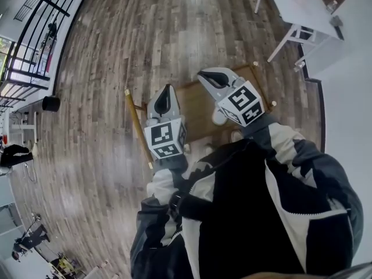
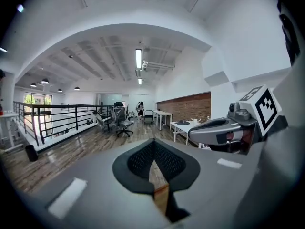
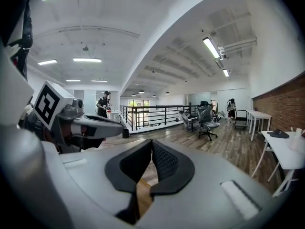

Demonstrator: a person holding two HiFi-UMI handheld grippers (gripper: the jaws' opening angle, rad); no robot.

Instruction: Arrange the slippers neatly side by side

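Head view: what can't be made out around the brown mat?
- Head view: the right gripper and sleeve cover two pale shapes on the brown mat; slippers or not, unclear.
- Head view: the jacket hides the mat's near edge.
- Both gripper views: aimed across the room; shut fingers leave only a brown sliver of floor.

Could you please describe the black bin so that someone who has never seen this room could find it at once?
Start from the black railing that borders the wooden floor. At its foot, on the floor side, stands the black bin. It is the only short, dark, upright cylinder there, and it stands alone, well apart from the wheeled office chairs further down the room.
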